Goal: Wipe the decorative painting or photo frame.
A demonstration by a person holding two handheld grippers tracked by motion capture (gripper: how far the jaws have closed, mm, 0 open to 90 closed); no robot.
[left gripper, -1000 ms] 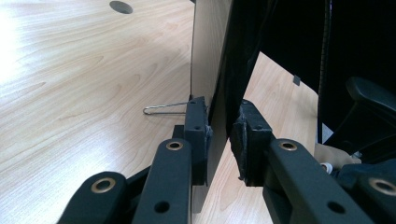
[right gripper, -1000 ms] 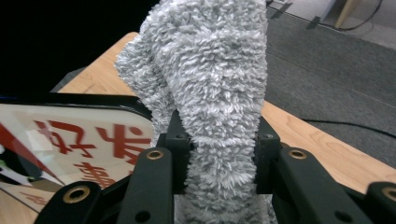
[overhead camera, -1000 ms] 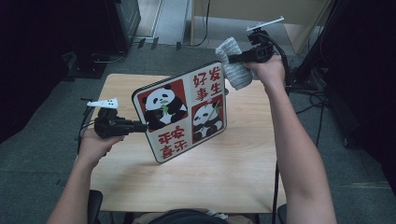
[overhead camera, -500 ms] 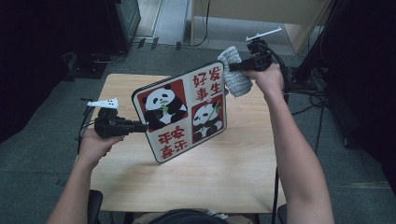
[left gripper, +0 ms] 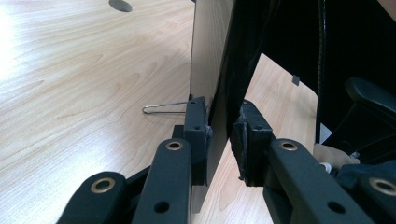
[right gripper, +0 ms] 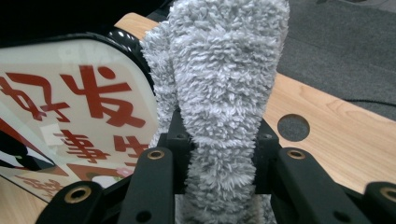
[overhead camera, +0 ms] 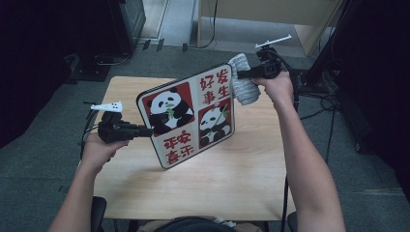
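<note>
Dim surroundings, table [overhead camera: 241, 179] evenly lit, glare on wood at upper left, near jaws soft

I am seeing a light wooden table [overhead camera: 251, 183] standing on grey carpet [overhead camera: 43, 159], with a round hole [right gripper: 293, 127] lying just beyond the right gripper [overhead camera: 244, 75]. Dark cabinets [overhead camera: 128, 19] and pale wooden furniture [overhead camera: 270, 12] are standing farther beyond it, cables [overhead camera: 321, 113] trailing over the floor.

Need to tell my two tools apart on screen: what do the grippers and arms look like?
Both are black. The left gripper and right gripper each carry a pale plate on top and trail a dark cable. In the gripper views, the jaws are black bars with brass-ringed rivets and square pads. The forearms are bare, no sleeves.
</note>
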